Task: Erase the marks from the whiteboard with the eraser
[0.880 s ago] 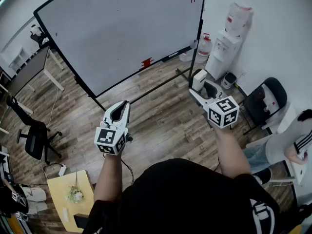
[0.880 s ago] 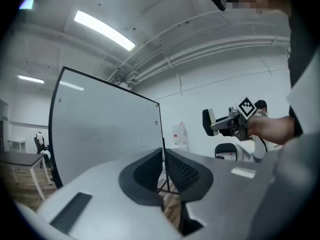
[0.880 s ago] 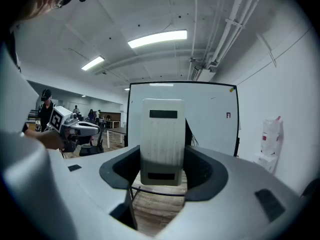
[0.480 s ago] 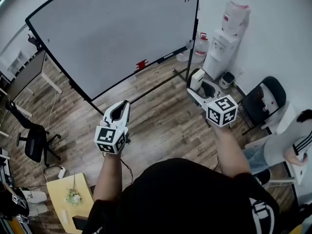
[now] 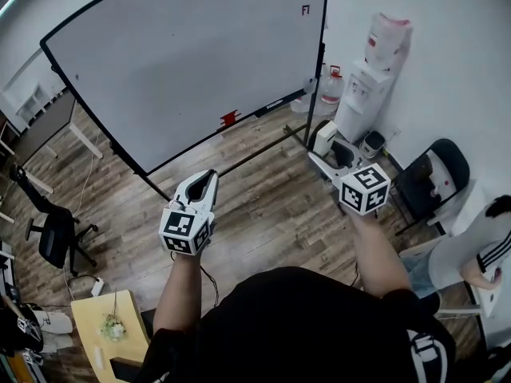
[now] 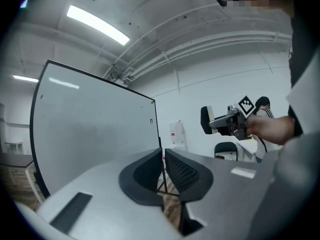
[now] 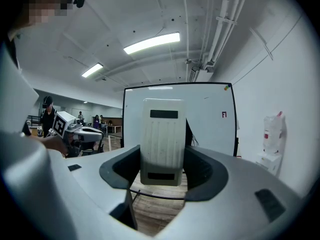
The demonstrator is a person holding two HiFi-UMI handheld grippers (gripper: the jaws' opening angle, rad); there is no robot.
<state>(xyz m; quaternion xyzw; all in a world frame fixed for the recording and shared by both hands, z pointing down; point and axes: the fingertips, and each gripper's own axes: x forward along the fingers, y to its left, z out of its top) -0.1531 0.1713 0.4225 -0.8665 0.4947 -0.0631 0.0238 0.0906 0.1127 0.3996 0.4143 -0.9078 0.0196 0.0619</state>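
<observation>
A large whiteboard (image 5: 184,62) on a black stand fills the upper part of the head view, ahead of both grippers and out of their reach. A small red mark (image 5: 304,9) sits near its top right corner, also seen as the mark (image 7: 224,114). My right gripper (image 5: 329,152) is shut on a white eraser (image 5: 324,134), held upright between the jaws as the eraser (image 7: 162,141). My left gripper (image 5: 206,179) points toward the board, shut with nothing in it (image 6: 163,156). A red item (image 5: 229,119) rests on the board's tray.
A water dispenser (image 5: 375,62) and a water jug (image 5: 329,86) stand by the wall right of the board. A black chair (image 5: 435,166) and a seated person (image 5: 471,246) are at the right. An office chair (image 5: 56,234) and a small yellow table (image 5: 108,333) are at the left.
The head view has shifted a little, so the board sits slightly differently in it. Both grippers keep nearly the same pose, the right one still holding the eraser.
</observation>
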